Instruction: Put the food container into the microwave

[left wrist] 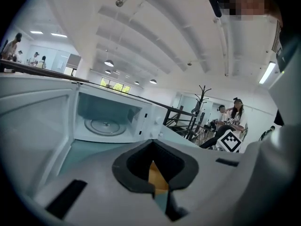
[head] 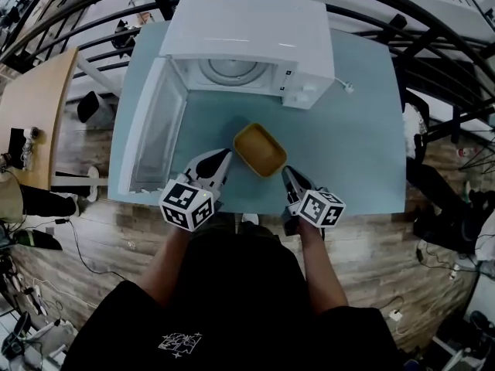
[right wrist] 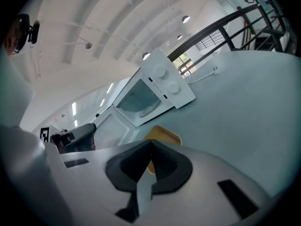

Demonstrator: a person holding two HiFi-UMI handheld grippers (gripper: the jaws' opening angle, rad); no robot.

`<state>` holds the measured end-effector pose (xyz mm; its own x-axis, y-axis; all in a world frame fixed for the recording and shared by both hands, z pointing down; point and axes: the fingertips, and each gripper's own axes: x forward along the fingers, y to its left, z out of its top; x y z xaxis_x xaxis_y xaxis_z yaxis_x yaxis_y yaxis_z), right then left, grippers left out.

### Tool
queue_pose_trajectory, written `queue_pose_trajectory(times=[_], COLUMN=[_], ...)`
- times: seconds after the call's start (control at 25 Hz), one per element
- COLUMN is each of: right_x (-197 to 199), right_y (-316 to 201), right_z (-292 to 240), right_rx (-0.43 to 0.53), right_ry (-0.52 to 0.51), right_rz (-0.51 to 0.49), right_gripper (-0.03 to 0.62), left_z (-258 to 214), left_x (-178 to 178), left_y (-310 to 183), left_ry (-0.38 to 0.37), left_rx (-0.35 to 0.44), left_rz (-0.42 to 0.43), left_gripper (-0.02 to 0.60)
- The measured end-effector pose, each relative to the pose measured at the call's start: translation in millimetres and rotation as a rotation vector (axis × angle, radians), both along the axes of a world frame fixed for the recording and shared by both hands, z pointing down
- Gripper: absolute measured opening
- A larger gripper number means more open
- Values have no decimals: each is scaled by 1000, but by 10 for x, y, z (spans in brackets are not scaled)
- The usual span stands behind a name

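A pale blue-green tabletop (head: 348,107) carries a boxy white microwave (head: 247,29) at its far side. Its hinged door (head: 158,126) is swung wide to the left, so the cavity and glass turntable (head: 232,69) are ready to receive. Just before the opening sits a shallow mustard-yellow rectangular food container (head: 260,150) — not yet lifted. The left gripper (head: 223,159) and right gripper (head: 288,175) flank its near end, just beside it. Both are clenched on nothing, probably poised to open and grasp.

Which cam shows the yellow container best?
Head view: the whole container from above, on the table before the microwave. Left gripper view shows only a sliver; right gripper view, a half-hidden edge.
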<state>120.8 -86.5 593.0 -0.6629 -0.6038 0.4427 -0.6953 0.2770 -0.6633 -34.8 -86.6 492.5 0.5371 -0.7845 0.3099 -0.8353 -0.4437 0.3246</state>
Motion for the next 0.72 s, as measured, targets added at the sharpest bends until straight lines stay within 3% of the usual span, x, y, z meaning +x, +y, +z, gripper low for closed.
queue_pose_trajectory(times=[0.72], right_x=[65], right_y=[2], right_z=[637], right_rx=[-210], right_ry=[-96], right_rz=[66], right_gripper=[8], left_z=[601], left_x=[299], left_y=[-110], left_ry=[-25], left_rx=[-128], left_rz=[99], left_gripper=[6])
